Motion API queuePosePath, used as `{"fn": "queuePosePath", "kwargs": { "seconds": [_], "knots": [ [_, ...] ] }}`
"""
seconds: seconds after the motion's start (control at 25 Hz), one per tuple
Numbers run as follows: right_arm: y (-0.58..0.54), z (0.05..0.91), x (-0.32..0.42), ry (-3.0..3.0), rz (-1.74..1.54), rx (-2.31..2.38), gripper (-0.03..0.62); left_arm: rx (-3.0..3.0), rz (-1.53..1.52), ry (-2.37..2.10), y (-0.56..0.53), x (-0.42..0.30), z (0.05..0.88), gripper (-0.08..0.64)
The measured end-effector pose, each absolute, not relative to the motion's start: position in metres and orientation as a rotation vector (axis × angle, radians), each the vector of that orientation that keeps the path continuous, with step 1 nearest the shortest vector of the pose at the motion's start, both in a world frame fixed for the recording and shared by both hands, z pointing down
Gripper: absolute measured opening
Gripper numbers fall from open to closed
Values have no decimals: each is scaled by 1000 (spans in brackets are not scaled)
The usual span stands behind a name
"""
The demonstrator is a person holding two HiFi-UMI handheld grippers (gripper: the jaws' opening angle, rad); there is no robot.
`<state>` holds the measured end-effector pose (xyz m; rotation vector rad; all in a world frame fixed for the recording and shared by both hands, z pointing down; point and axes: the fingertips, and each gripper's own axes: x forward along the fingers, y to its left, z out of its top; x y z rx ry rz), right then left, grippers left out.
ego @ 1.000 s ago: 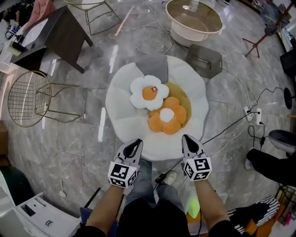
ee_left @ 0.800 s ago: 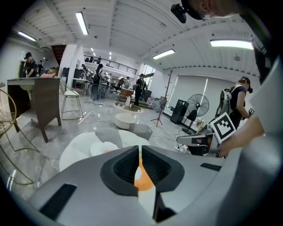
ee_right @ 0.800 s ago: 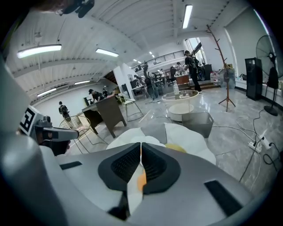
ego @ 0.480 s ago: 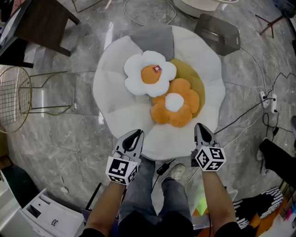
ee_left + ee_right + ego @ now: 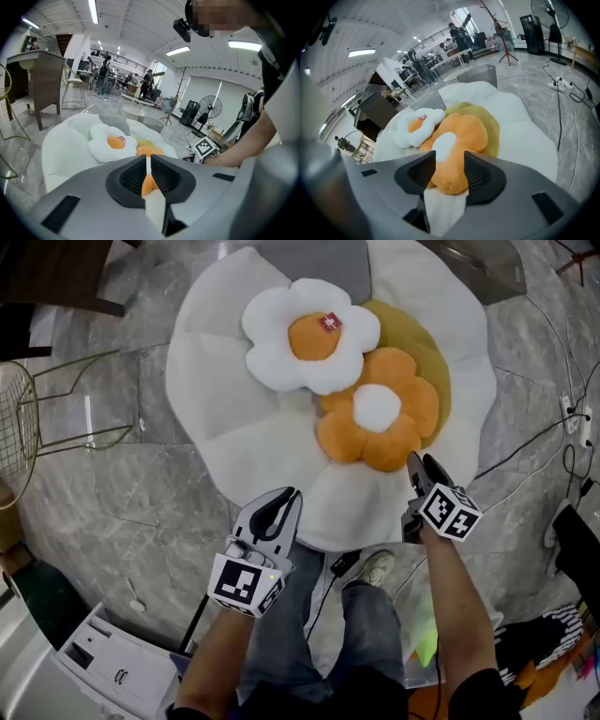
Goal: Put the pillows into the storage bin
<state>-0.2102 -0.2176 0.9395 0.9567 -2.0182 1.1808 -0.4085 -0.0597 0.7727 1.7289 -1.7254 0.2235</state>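
Note:
A white flower pillow point(image 5: 281, 352) with an orange centre lies on a big white floor cushion point(image 5: 225, 446). An orange flower pillow point(image 5: 375, 418) overlaps it, with a yellow pillow point(image 5: 427, 343) underneath. The grey storage bin point(image 5: 478, 263) is cut off at the top right. My right gripper point(image 5: 419, 468) sits at the orange pillow's near edge. Its jaws have just been opening, and the orange pillow point(image 5: 459, 136) shows through the gap without being pressed. My left gripper point(image 5: 284, 509) is shut and empty, at the cushion's near rim.
A grey pillow point(image 5: 328, 259) lies at the cushion's far side. A gold wire chair point(image 5: 23, 418) stands at the left. Cables and a power strip point(image 5: 577, 418) run along the right. A white appliance point(image 5: 94, 671) sits at the lower left. The person's legs and a shoe point(image 5: 375, 568) are below the grippers.
Both grippers have come down toward the cushion, which now fills more of the view. The right gripper has rolled, reached the orange pillow's edge and opened from shut.

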Motion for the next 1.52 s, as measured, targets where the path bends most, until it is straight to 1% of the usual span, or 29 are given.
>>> {"fn": "queuePosePath", "kwargs": {
  "seconds": [0.04, 0.24, 0.32, 0.36, 0.44, 0.56, 0.72, 1.04, 1.08, 1.12, 1.32, 1.36, 1.44, 1.52],
  "knots": [
    [-216, 950, -210, -1992, 1194, 957, 210, 1727, 219, -1724, -59, -409, 774, 38],
    [-212, 984, -212, -1914, 1179, 975, 252, 1710, 200, -1727, -52, -417, 782, 39],
    [-211, 994, -212, -1871, 1192, 1007, 294, 1707, 206, -1725, -49, -420, 785, 38],
    [-211, 999, -211, -1845, 1204, 1028, 325, 1707, 209, -1722, -48, -421, 787, 38],
    [-211, 1011, -207, -1796, 1226, 1060, 359, 1707, 213, -1717, -46, -422, 791, 38],
    [-207, 1030, -205, -1746, 1259, 1058, 377, 1708, 219, -1708, -42, -423, 797, 38],
    [-210, 1042, -208, -1728, 1250, 1059, 380, 1696, 211, -1704, -38, -426, 805, 38],
    [-201, 1027, -248, -1808, 1205, 976, 382, 1661, 184, -1708, -30, -426, 803, 38],
    [-202, 1028, -248, -1782, 1185, 993, 377, 1663, 189, -1704, -30, -424, 803, 38],
    [-203, 1030, -246, -1750, 1173, 1016, 321, 1667, 195, -1701, -31, -423, 802, 38],
    [-201, 1006, -249, -1812, 1125, 968, 165, 1673, 212, -1692, -28, -415, 793, 38],
    [-198, 995, -252, -1857, 1098, 938, 144, 1666, 213, -1689, -27, -413, 791, 38],
    [-191, 971, -257, -1930, 1062, 884, 121, 1648, 220, -1683, -26, -408, 785, 38],
    [-183, 944, -257, -1977, 1050, 848, 113, 1645, 229, -1672, -26, -400, 776, 38]
  ]
}}
